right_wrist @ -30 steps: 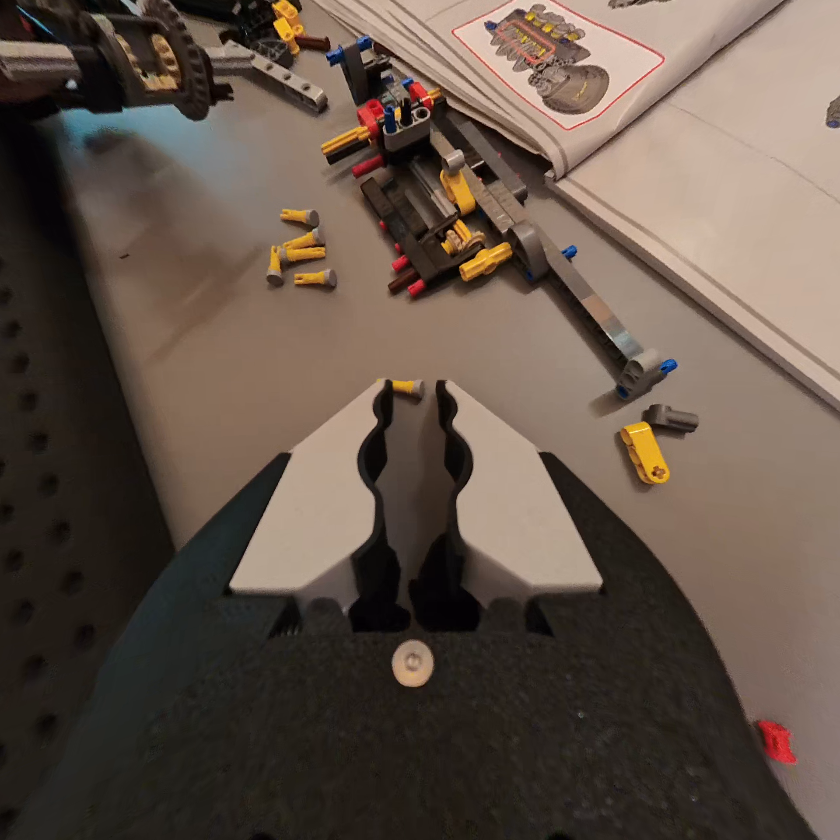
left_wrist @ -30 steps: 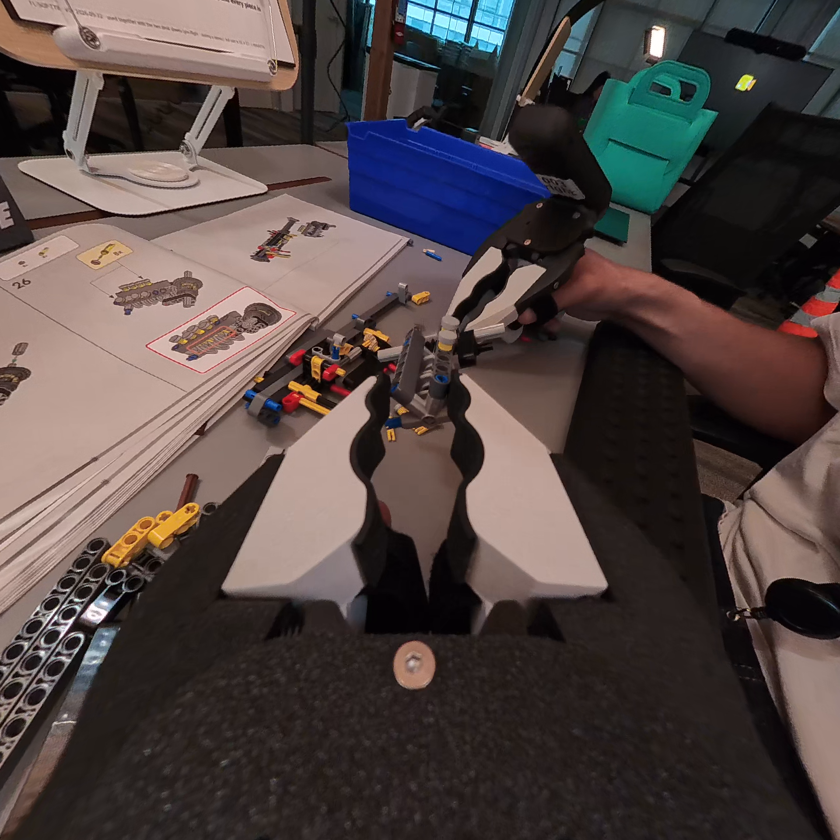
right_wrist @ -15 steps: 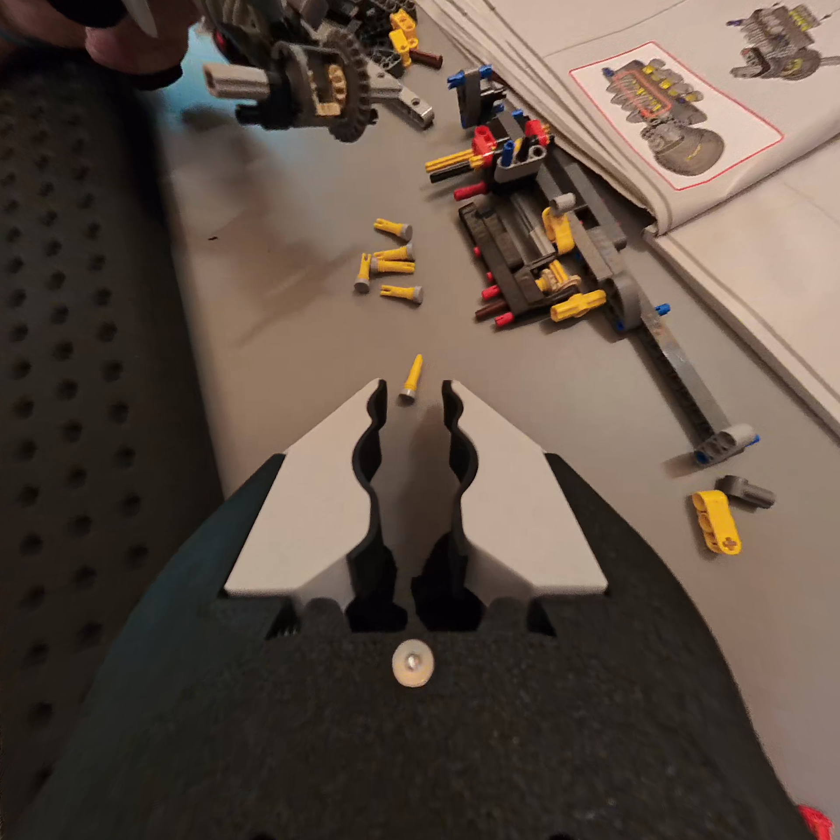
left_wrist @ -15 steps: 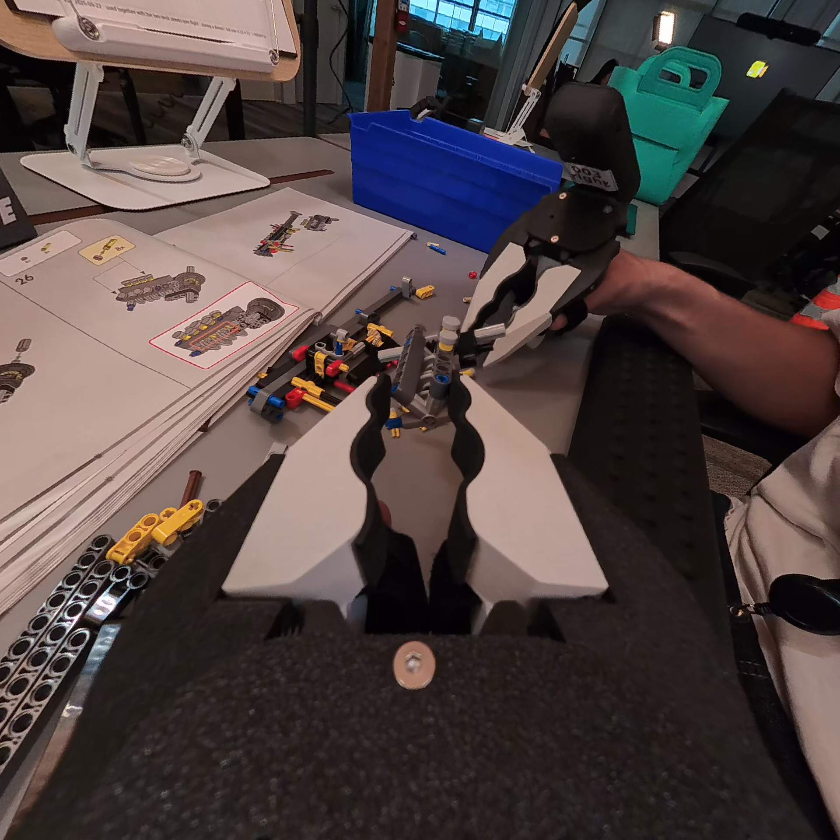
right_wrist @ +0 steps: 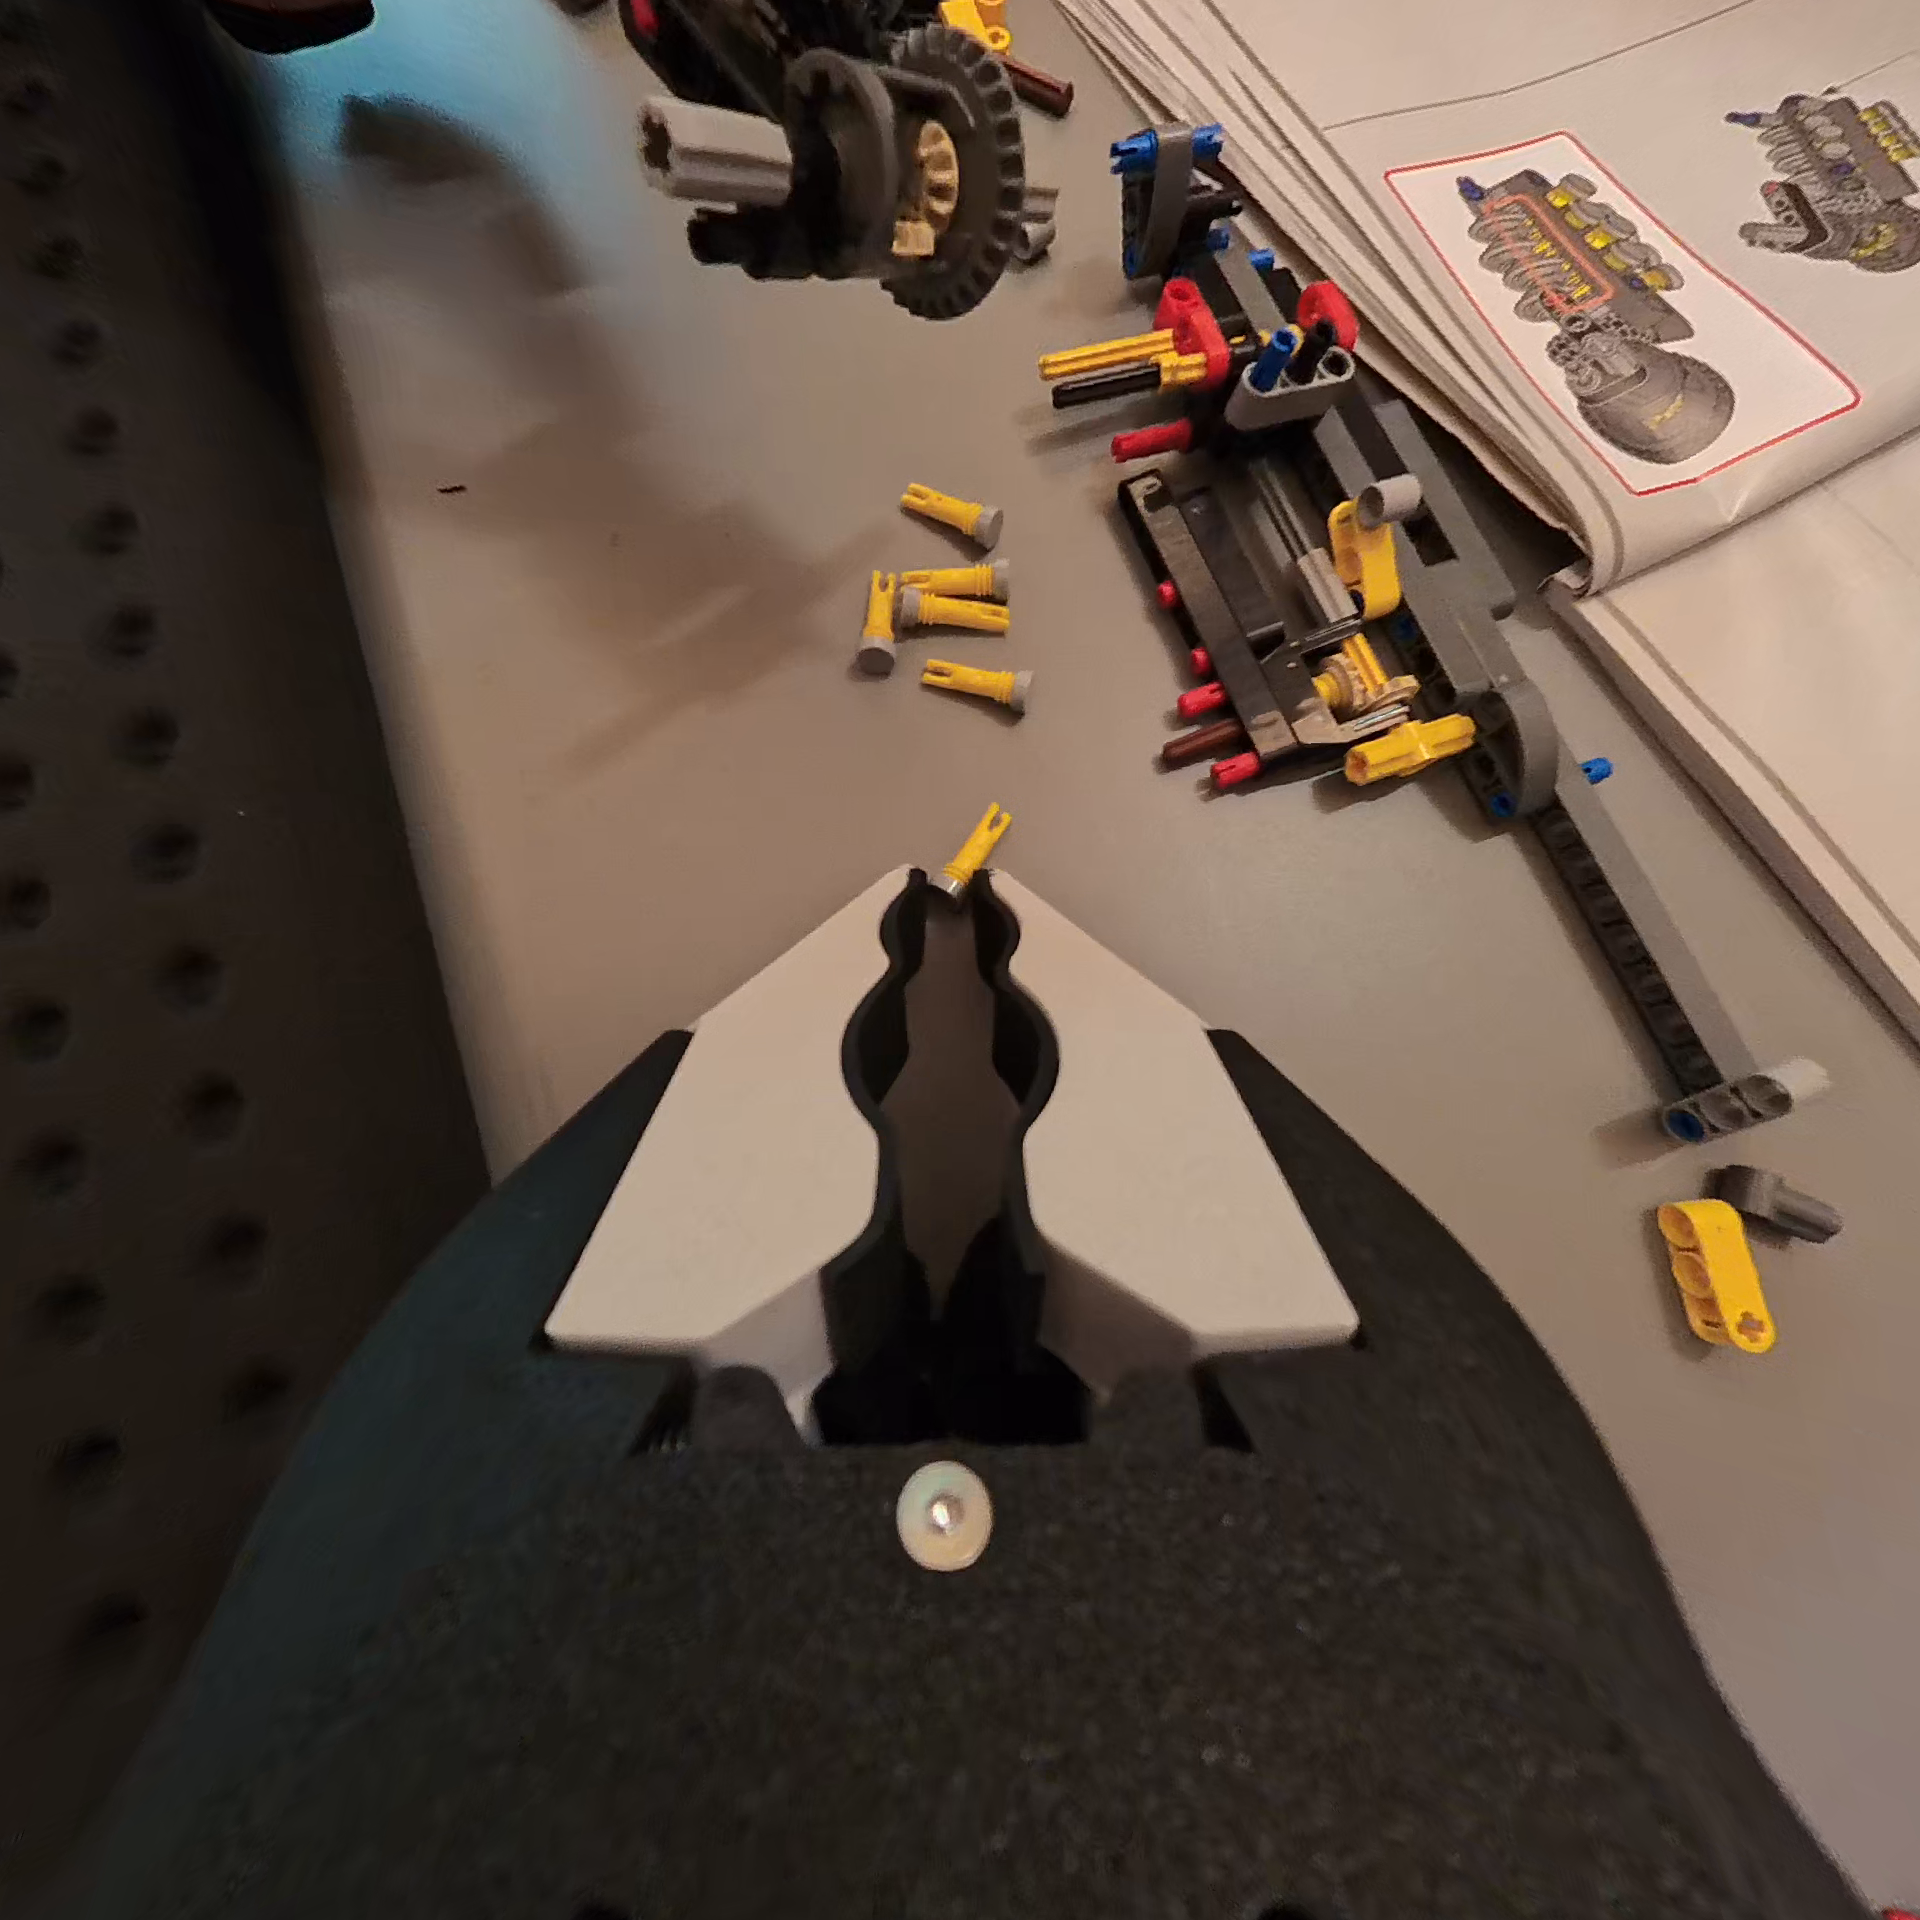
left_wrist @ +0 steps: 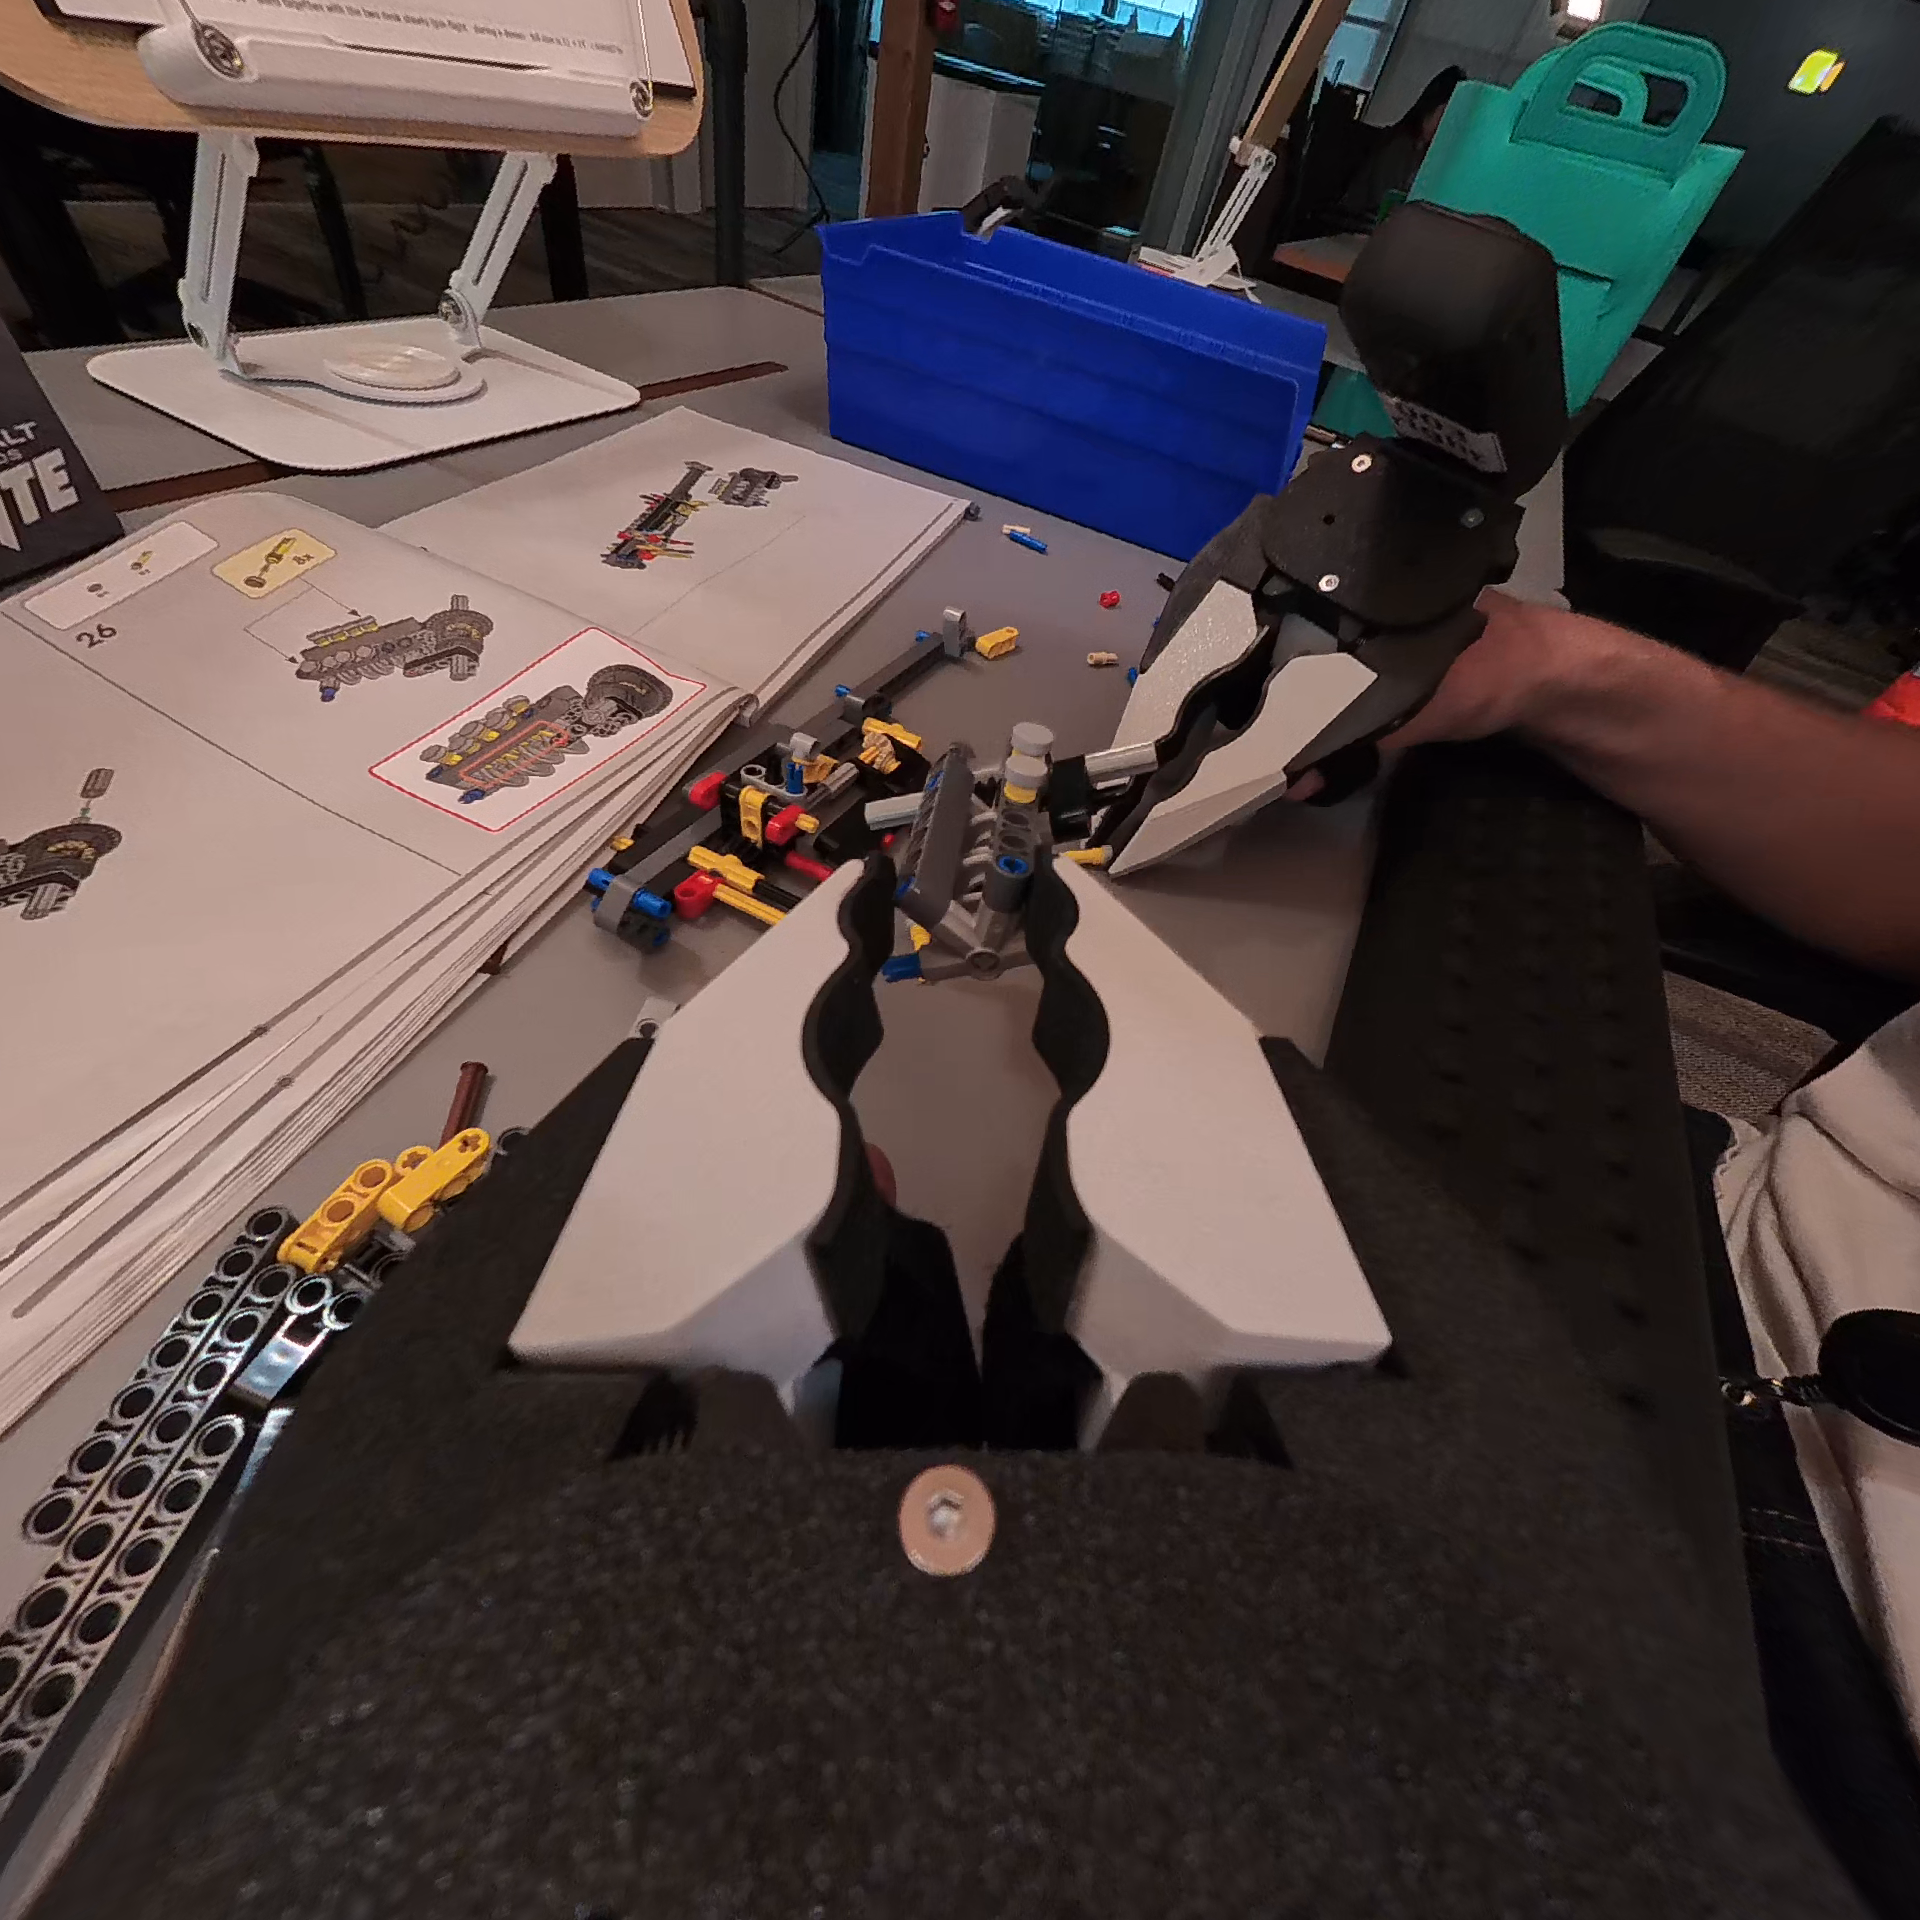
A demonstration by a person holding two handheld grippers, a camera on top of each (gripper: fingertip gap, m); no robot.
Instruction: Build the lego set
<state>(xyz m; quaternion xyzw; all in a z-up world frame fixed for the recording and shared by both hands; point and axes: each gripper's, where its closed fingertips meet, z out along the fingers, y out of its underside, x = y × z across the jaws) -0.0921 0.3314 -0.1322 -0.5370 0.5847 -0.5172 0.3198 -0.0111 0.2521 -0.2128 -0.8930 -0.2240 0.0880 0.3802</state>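
Pinching a yellow pin [right_wrist: 971,850], the right gripper's [right_wrist: 953,881] jaws are closed; the left gripper's [left_wrist: 961,899] clamp the grey engine assembly [left_wrist: 966,852].

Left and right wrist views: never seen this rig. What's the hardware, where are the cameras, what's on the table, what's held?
No robot: a person holds a two-finger claw in each hand, and a wide-angle camera on each looks forward along its fingers. The left wrist view shows the left claw shut on a grey engine sub-assembly, with the right claw farther off. The right wrist view shows the right claw pinching a yellow pin. On the grey table lie four loose yellow pins, a long chassis piece and an open instruction booklet.
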